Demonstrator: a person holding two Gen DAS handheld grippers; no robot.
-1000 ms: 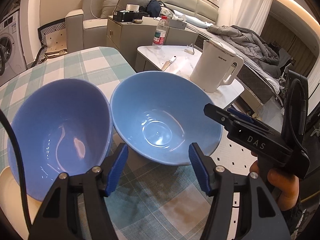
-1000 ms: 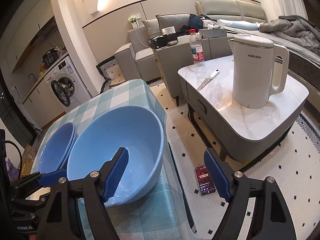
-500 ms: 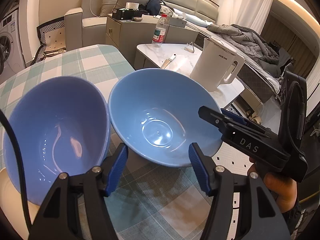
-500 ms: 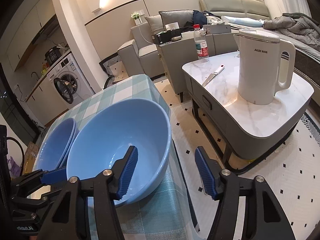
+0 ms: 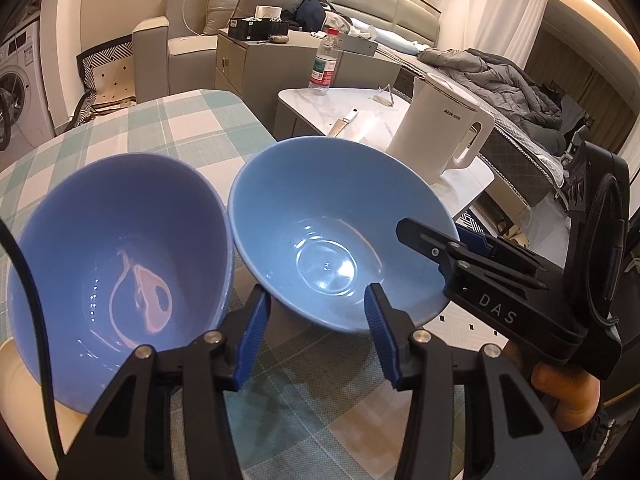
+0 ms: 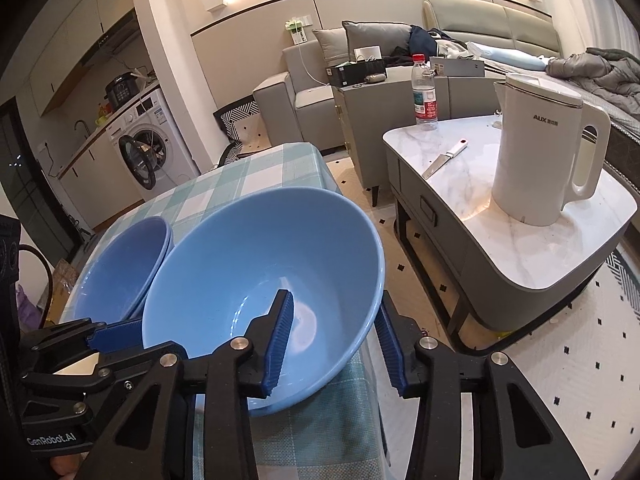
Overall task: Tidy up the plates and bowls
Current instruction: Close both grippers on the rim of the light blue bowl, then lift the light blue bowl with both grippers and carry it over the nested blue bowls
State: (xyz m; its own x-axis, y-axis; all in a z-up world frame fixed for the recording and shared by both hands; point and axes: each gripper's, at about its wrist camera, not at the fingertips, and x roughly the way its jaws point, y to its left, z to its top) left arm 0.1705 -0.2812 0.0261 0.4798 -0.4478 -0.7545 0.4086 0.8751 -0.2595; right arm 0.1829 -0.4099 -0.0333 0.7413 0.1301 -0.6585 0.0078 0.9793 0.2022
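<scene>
Closest in, the right gripper (image 6: 334, 338) is seen closing across the rim of the light blue bowl (image 6: 256, 264): one blue-padded finger is set inside the bowl and the other outside its wall at about four o'clock of the rim, though whether the pads already press on the wall cannot be told. The left gripper (image 5: 316, 330) is also closing, its fingers spread over the checked tablecloth (image 5: 192, 120) with only cloth between them, just short of that bowl's near edge at six o'clock. In the left wrist view the right gripper (image 5: 434, 236) is shown reaching onto the bowl's rim from three o'clock, with part of a hand (image 5: 568, 392) wrapped under its body. A darker blue bowl (image 5: 116, 256) is placed just beside the light one at nine o'clock, tilted, and from the right wrist view it appears to be nested in a second bowl of the same colour. Both are set near the table's corner. Beyond the table, at two o'clock, a white kettle (image 6: 540, 156), a knife (image 6: 444, 158) and a water bottle (image 6: 424, 92) are seen on a marble-topped low table (image 6: 520, 248).
</scene>
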